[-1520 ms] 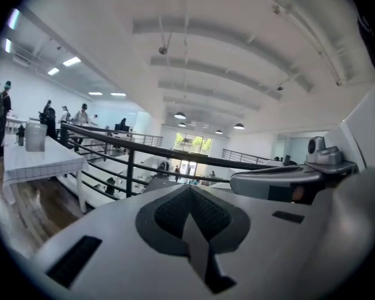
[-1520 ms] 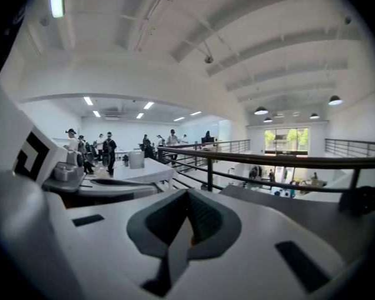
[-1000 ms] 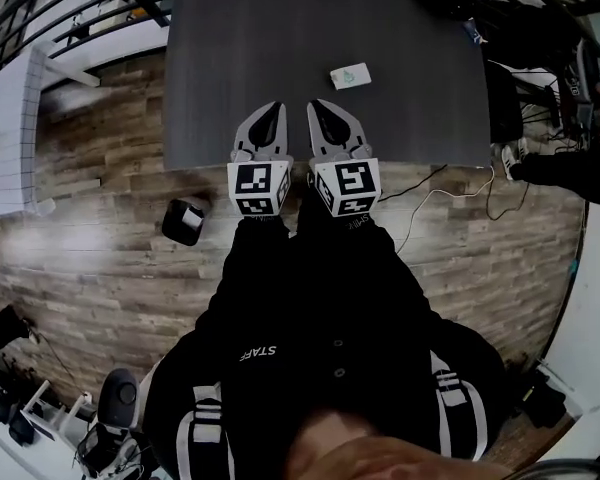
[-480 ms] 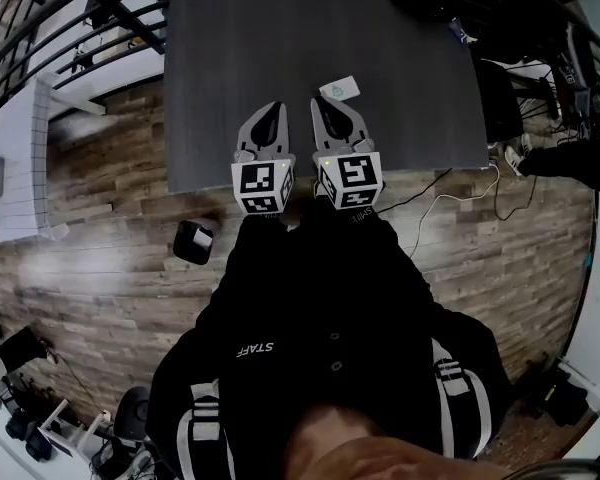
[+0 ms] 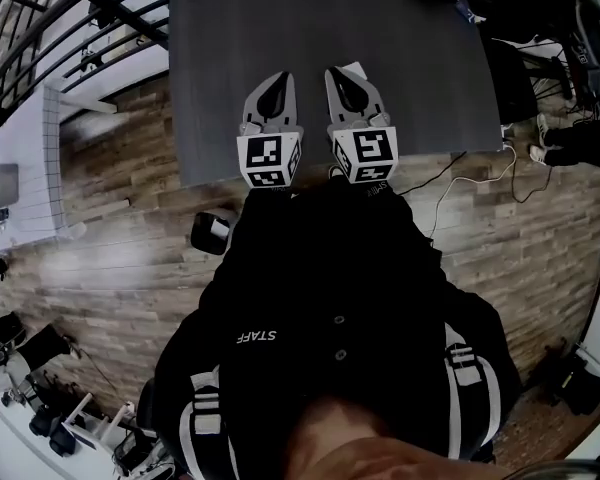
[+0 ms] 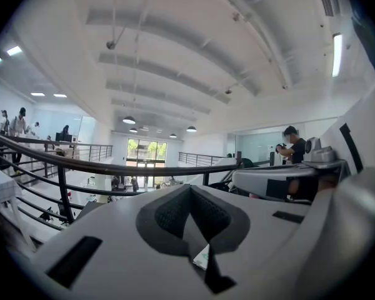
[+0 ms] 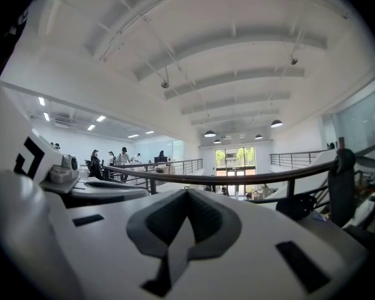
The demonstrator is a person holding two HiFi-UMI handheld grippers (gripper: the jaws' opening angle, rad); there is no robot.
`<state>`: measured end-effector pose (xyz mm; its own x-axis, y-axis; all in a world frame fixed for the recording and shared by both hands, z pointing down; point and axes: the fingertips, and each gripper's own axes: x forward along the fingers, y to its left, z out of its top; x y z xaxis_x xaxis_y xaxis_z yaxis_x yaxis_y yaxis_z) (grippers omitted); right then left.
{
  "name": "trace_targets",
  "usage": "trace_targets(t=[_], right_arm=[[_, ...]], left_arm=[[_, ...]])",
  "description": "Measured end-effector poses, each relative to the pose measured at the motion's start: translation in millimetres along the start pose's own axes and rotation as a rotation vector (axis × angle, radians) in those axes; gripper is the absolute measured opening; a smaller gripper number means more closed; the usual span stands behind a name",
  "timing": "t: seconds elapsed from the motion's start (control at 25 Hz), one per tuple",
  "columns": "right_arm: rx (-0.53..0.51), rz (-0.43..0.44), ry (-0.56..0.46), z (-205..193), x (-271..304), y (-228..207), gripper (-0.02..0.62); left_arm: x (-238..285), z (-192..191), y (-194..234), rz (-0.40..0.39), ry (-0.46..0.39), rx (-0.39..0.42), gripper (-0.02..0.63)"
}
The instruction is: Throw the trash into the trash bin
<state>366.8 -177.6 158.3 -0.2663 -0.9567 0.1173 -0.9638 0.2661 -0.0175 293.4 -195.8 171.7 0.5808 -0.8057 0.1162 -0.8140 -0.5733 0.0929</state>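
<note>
Claws: left claw and right claw both closed, empty.
Trash: small white flat packet on dark grey counter, at right claw's tip.
Risk: closed tips may shove it off.

Dark table lies mostly open ahead; black railing stands beyond.

Legible print, one item: the word "STAFF" in white stood on the person's black jacket, appearing upside down from above.
</note>
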Motion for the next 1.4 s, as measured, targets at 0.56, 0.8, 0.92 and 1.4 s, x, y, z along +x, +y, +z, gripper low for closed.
trace_targets(t=[0.56, 0.8, 0.92, 1.4], right_arm=[[-0.017, -0.014, -0.011, 2.9, 10.3, -34.6, 0.015], [-0.004, -0.022, 0.016, -11.8, 9.9, -43.3, 0.015], [0.006, -0.034, 0.051, -27.1, 8.3, -52.5, 0.015], [0.064, -0.030, 0.282, -125.4, 7.5, -93.7, 0.017]], left_arm=[[34.9, -1.3, -14.2, -0.015, 0.004, -0.017, 0.000], [41.8, -20.9, -19.6, -0.021, 0.059, -0.022, 0.000], [47.3, -34.4, -24.4, -0.029, 0.091, -0.029, 0.000], [79.9, -134.1, -42.8, -0.041, 0.295, -0.099, 0.000]])
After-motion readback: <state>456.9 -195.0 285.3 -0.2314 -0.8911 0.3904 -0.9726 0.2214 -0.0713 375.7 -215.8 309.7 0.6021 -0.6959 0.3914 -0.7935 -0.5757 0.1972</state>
